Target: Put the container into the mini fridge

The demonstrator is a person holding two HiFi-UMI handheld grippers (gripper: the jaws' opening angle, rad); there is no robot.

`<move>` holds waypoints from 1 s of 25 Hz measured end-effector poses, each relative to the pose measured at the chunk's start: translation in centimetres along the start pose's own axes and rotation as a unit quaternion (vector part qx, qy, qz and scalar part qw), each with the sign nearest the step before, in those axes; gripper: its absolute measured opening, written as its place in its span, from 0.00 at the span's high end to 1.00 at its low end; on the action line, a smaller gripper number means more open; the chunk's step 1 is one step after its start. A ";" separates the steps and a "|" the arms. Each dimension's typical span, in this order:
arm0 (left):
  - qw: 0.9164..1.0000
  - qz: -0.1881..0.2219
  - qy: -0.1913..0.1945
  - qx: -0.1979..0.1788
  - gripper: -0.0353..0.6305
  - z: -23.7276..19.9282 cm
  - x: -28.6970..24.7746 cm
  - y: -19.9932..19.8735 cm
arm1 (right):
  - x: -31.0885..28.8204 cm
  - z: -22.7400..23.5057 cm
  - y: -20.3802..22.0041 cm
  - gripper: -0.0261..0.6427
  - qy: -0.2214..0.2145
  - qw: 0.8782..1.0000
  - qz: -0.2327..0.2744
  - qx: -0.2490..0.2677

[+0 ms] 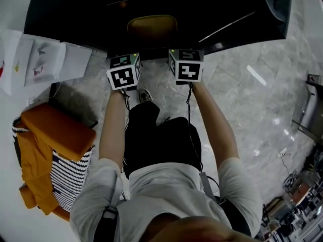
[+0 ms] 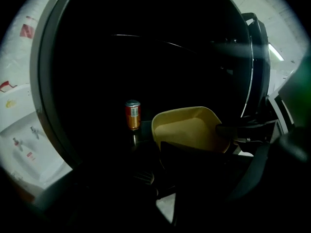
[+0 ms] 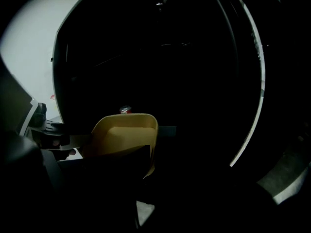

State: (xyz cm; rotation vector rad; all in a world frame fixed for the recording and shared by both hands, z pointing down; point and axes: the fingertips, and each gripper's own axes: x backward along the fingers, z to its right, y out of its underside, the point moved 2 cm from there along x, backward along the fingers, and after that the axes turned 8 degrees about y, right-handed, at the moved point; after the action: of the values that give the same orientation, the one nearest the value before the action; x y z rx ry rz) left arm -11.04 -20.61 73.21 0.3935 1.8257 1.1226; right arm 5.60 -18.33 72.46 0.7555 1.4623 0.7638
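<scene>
- We hold the shallow tan plastic container (image 1: pixel 151 23) at the mouth of the black mini fridge (image 1: pixel 65 19). The left gripper (image 2: pixel 167 147) is clamped on its left rim and the right gripper (image 3: pixel 143 152) on its right rim.
- If one gripper dips or leads, the container may twist out of these thin edge holds.
- A small orange drink can (image 2: pixel 132 114) stands inside, far left of the container, and drifting left could topple it.
- The interior is dark, so we may strike the frame.

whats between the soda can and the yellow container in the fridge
Nothing that shows. In the left gripper view only a dark, bare strip of fridge floor separates the can from the yellow container; they stand apart.
</scene>
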 end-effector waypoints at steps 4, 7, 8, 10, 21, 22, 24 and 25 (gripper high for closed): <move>1.000 -0.012 0.004 0.005 0.88 -0.6 -1.4 0.5 | -1.8 0.4 0.7 0.88 0.008 1.000 -0.014 -0.005; 1.000 -0.024 0.002 0.015 0.89 -1.4 -2.0 0.6 | -2.9 0.1 1.0 0.88 0.007 1.000 -0.020 -0.002; 0.999 -0.027 0.003 0.017 0.88 -1.6 -2.3 0.6 | -3.2 0.1 1.0 0.88 0.007 1.000 -0.020 -0.002; 0.999 -0.032 0.006 0.020 0.88 -1.8 -2.9 0.6 | -3.8 0.2 0.8 0.88 0.005 1.000 -0.019 -0.002; 0.998 -0.047 0.022 0.032 0.89 -2.5 -5.3 1.1 | -6.6 0.8 1.5 0.88 0.018 0.999 -0.037 -0.023; 0.998 -0.048 0.022 0.032 0.89 -2.7 -5.5 1.1 | -6.9 0.8 1.6 0.88 0.020 0.999 -0.039 -0.022; 0.998 -0.049 0.022 0.035 0.89 -2.9 -5.9 1.0 | -7.3 0.8 1.8 0.88 0.023 0.999 -0.042 -0.020; 0.998 -0.051 0.022 0.039 0.89 -3.0 -6.1 0.9 | -7.6 0.8 1.8 0.88 0.023 0.999 -0.043 -0.019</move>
State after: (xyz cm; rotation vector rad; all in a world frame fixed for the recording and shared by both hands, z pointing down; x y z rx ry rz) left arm -10.53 -25.77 77.78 0.3197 1.9104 1.0001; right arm 6.63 -23.54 78.21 0.6459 1.5081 0.7454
